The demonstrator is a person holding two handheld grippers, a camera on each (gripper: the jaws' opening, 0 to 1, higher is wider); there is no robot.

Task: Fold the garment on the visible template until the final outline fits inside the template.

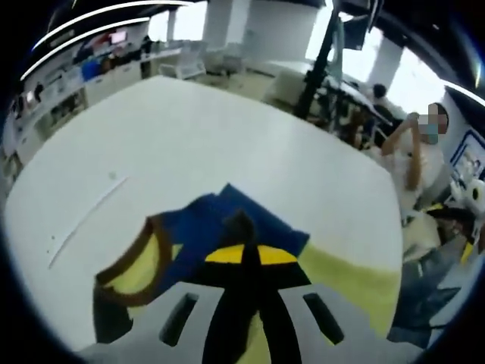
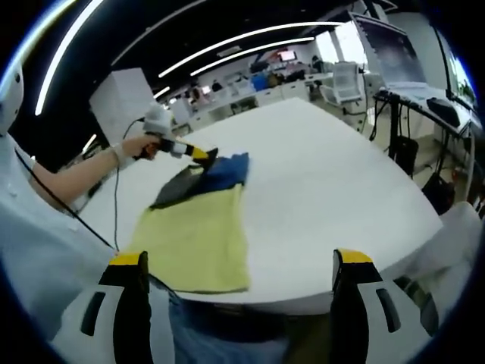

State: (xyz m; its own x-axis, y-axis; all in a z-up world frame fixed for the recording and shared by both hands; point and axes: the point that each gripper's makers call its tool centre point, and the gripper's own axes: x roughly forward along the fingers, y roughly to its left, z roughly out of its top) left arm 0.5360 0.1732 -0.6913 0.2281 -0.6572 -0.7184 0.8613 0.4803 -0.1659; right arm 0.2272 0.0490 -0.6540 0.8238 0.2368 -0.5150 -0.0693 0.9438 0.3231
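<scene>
Left gripper (image 1: 244,227) had its black, yellow-banded jaws pinched together on the blue sleeve (image 1: 227,220) of the garment (image 2: 198,235), and the right gripper (image 2: 241,303) hung back off the near edge with jaws spread wide, nothing between them! Across the big white table (image 2: 333,182) the garment lay flat, yellow body (image 2: 195,243) toward the near edge, blue and dark part farther in. A brown-trimmed collar (image 1: 140,265) curled beside the left jaws. I could not make out a template outline.
</scene>
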